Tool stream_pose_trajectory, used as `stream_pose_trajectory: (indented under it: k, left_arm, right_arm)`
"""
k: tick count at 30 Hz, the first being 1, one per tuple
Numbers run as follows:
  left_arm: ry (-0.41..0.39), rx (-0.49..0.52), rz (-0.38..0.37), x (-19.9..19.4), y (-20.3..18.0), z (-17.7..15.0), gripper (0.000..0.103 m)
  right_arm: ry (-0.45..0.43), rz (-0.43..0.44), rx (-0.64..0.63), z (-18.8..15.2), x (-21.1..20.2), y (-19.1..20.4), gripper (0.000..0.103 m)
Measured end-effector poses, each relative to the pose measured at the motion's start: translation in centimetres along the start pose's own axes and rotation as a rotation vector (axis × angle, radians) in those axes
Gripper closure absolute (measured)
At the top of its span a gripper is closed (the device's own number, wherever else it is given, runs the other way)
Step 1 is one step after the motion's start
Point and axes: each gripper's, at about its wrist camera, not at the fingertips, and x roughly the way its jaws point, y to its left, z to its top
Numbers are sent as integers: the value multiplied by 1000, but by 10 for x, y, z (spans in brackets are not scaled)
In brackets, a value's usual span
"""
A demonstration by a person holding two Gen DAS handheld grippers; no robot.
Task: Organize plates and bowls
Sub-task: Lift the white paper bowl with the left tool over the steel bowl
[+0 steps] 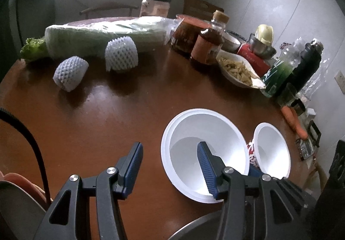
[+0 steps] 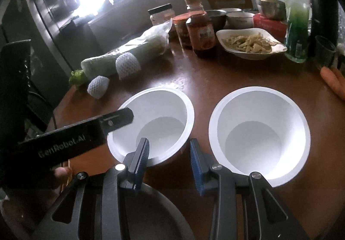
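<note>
My left fingers stand wide apart with nothing between them: one blue pad is over the bare table, the other reaches over the rim of the left bowl, which sits at about 1 o'clock from that gripper. In the same view the right bowl stands just beside the first at 3 o'clock, showing a red print on its outer wall; I cannot tell whether their rims touch. My right fingers are also wide and hold nothing. From that wrist, the left bowl lies at 11 o'clock with my left pad in front of its near rim, and the right bowl lies at 1 o'clock, a strip of table between the two. The left gripper's black body crosses in from 9 o'clock, its tip over the left bowl's rim. A grey plate shows at 6 o'clock under my right fingers. Farther off, at 12 o'clock, stand a sauce bottle and a dish of food; at 10 o'clock lie a wrapped cabbage and two foam nets. A carrot lies at 3 o'clock by the table edge.
</note>
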Motion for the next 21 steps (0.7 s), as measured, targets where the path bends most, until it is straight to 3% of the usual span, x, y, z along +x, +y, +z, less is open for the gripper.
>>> stream_pose_trajectory:
  k: [5, 11, 15, 21]
  left_arm:
    - [44, -11, 7, 11, 3, -2, 51]
    - [87, -28, -46, 21, 4, -7, 52]
    - [91, -28, -89, 20, 3, -8, 61]
    - [63, -21, -90, 10, 1, -8, 61]
  right_arm:
    - [14, -17, -20, 3, 5, 2, 64]
    - [-1, -14, -41, 3, 6, 3, 64]
    - [-16, -18, -82, 1, 5, 8, 68]
    - [-36, -8, -91, 0, 1, 11, 71]
